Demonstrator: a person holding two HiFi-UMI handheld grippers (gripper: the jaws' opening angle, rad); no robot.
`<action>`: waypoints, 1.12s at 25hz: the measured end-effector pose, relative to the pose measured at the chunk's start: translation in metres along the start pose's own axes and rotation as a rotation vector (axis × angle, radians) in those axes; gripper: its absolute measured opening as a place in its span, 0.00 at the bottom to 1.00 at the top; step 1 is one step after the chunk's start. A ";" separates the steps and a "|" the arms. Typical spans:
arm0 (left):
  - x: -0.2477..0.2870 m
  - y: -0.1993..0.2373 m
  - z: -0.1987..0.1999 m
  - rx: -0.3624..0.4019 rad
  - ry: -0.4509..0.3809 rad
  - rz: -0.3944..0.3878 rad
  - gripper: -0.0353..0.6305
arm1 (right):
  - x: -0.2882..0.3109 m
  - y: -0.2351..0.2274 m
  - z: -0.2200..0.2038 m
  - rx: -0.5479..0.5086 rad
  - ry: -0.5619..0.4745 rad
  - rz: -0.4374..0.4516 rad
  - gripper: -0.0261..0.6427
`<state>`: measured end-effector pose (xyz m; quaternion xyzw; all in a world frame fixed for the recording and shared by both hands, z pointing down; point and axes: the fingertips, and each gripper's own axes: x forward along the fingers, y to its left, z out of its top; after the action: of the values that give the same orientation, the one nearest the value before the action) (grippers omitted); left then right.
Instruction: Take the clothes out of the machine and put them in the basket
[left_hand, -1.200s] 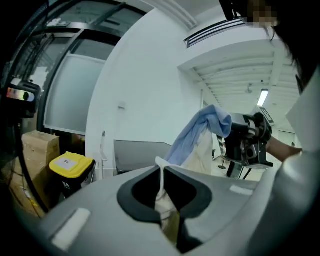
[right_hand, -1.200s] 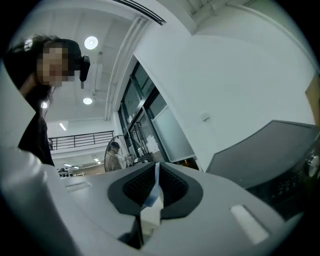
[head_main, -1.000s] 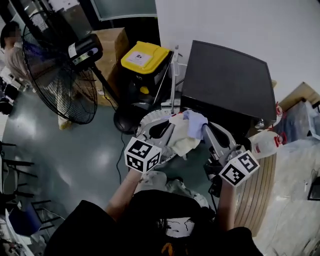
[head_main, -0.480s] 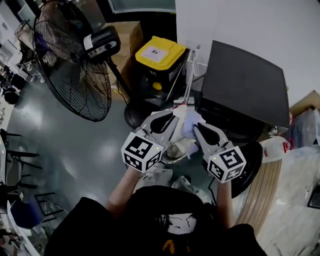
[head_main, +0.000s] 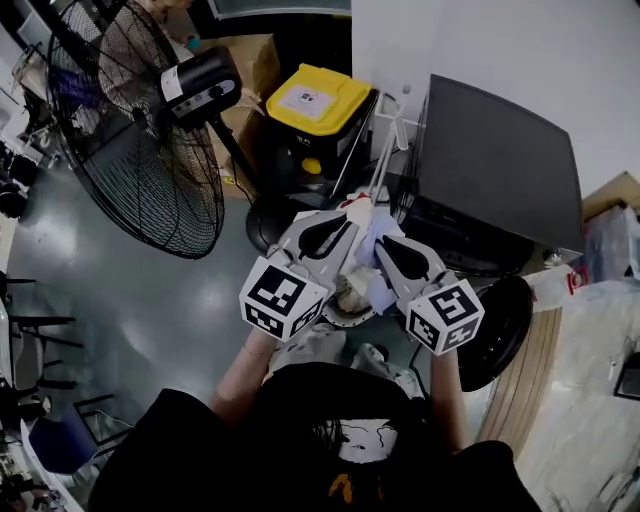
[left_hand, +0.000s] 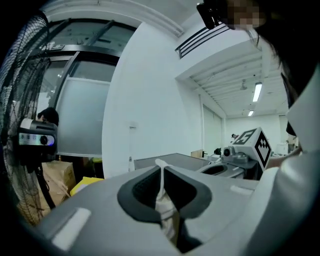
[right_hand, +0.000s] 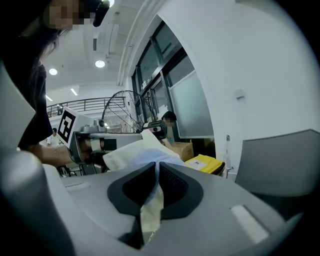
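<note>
Grey left gripper (left_hand: 163, 172), jaws pinched on cream cloth strip (left_hand: 164, 204), black mesh fan (left_hand: 25, 100) far left of jaws, yellow-lidded bin (left_hand: 87, 184) low left.

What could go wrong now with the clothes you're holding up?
1. The left hand-held gripper pinches only a thin fold of the cream cloth, so it might slip out.
2. The right hand-held gripper is shut on the bundle of pale blue and cream clothes. Moving the two apart could tug a piece loose.
3. The big black floor fan stands close by, and dangling cloth could catch on it.
</note>
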<state>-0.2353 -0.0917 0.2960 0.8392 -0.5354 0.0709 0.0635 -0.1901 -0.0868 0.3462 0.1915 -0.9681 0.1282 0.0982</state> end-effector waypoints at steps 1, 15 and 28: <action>0.000 0.004 0.001 0.015 -0.001 -0.004 0.08 | 0.006 0.002 0.002 -0.001 0.000 0.002 0.11; 0.032 0.034 -0.079 -0.052 0.163 -0.127 0.08 | 0.056 -0.025 -0.066 0.089 0.172 -0.100 0.11; 0.081 0.055 -0.212 -0.148 0.417 -0.238 0.08 | 0.091 -0.082 -0.181 0.341 0.327 -0.301 0.11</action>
<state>-0.2624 -0.1485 0.5207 0.8567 -0.4120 0.1950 0.2416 -0.2148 -0.1397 0.5571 0.3239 -0.8645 0.3023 0.2373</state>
